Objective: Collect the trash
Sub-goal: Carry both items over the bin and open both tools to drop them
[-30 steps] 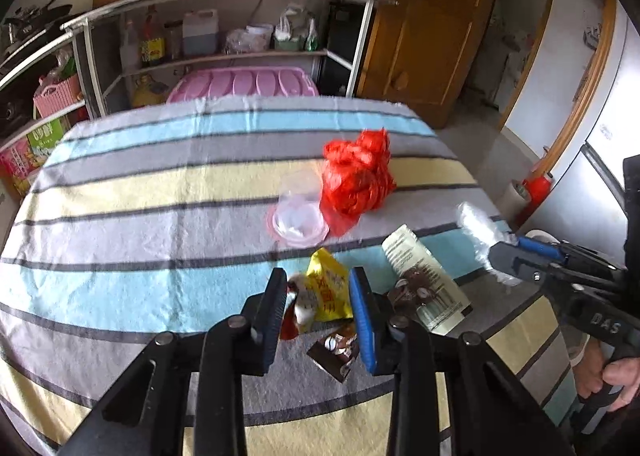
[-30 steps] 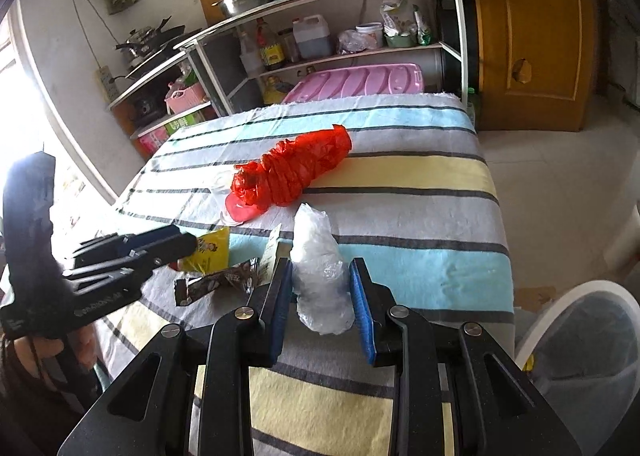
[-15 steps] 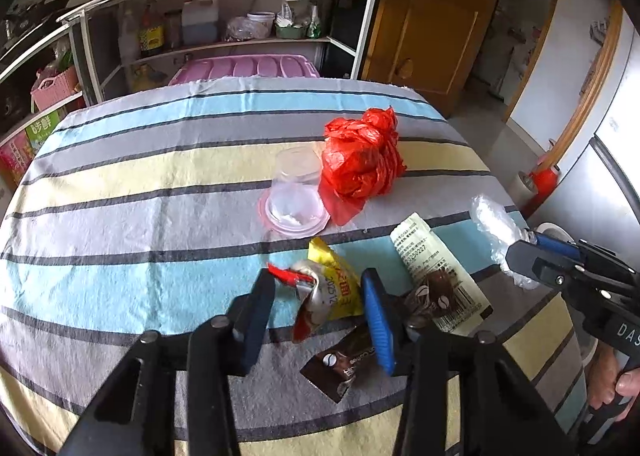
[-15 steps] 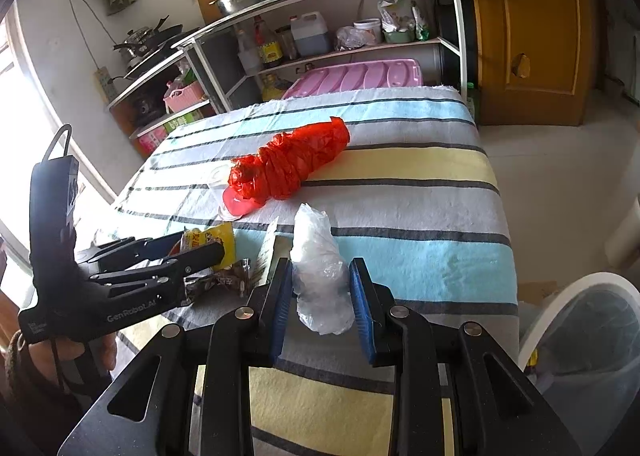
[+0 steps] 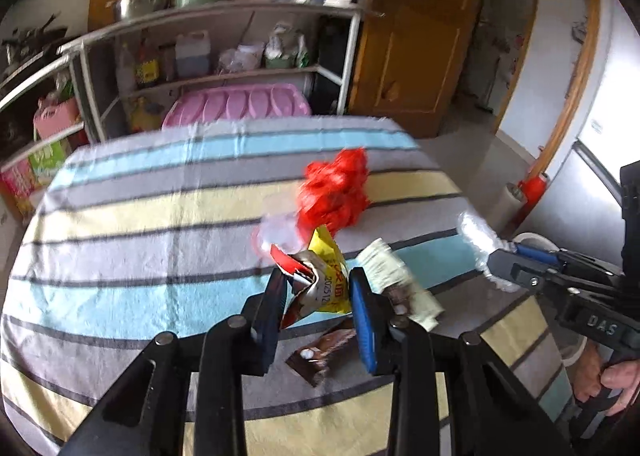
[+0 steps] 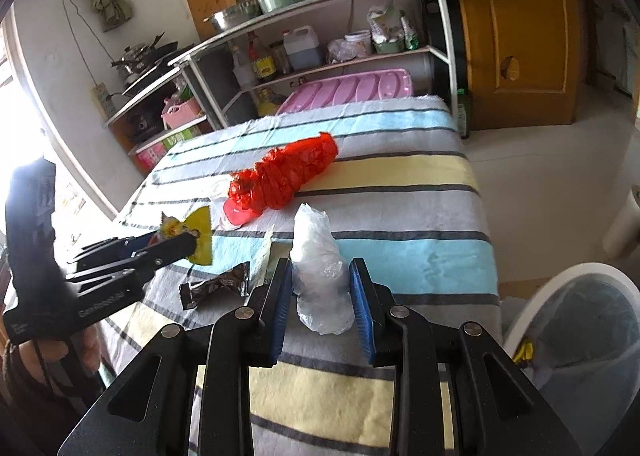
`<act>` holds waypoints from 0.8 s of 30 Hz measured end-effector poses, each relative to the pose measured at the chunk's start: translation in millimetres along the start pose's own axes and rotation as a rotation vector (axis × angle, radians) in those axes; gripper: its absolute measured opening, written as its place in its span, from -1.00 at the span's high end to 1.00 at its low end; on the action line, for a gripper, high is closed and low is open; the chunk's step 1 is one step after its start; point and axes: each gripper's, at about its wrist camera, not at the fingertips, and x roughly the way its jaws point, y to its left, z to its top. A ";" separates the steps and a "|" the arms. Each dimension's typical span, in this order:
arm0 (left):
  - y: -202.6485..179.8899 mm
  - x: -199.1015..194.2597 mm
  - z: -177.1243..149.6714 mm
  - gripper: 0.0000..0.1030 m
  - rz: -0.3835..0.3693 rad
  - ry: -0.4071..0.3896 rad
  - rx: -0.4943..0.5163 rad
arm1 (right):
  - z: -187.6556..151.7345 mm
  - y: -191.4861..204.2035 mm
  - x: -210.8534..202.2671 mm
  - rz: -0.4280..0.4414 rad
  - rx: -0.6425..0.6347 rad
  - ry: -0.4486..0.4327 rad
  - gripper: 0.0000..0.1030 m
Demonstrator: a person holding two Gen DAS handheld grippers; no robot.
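A big counter point(image 6: 400, 216) fills most of both views. A striped cloth in blue, yellow and grey covers it. Behind it stands a metal shelf point(image 6: 320, 8) full of bottles, pots and bowls. A pink plastic lid point(image 5: 236, 104) leans near the far edge of the counter.

A white trash bin point(image 6: 580, 320) with a clear liner stands on the floor, just beside the right corner of the counter.

A crumpled red bag point(image 6: 284, 176) lies in the middle of the counter. A clear cup point(image 5: 280, 224) on a pink lid sits right next to it, blurred in the left view.

The right gripper point(image 6: 320, 296) holds a scrunched clear plastic bag point(image 6: 320, 268). Its jaws pinch the bag from both sides, and the bag sticks up above the counter.

The left gripper point(image 5: 318, 300) holds a yellow snack packet point(image 5: 326, 280) with a red torn top. Its jaws squeeze the packet, and the packet is lifted off the cloth, as the right view shows.

A pale green wrapper point(image 5: 400, 280) lies flat on the counter just right of the left gripper. A brown candy wrapper point(image 6: 216, 284) lies on the cloth below and between the two grippers.

A hand point(image 5: 612, 380) grips the handle of the right gripper at the edge of the left view.
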 end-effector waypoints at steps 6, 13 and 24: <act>-36.9 -10.2 3.4 0.35 -0.068 -0.017 0.064 | -7.8 -13.3 -25.6 -0.036 0.025 -0.035 0.41; -93.5 -5.7 1.1 0.35 -0.155 -0.003 0.152 | -22.2 -40.1 -62.4 -0.103 0.074 -0.071 0.41; -183.7 7.1 -5.2 0.35 -0.301 0.033 0.275 | -53.2 -103.8 -117.2 -0.231 0.178 -0.106 0.41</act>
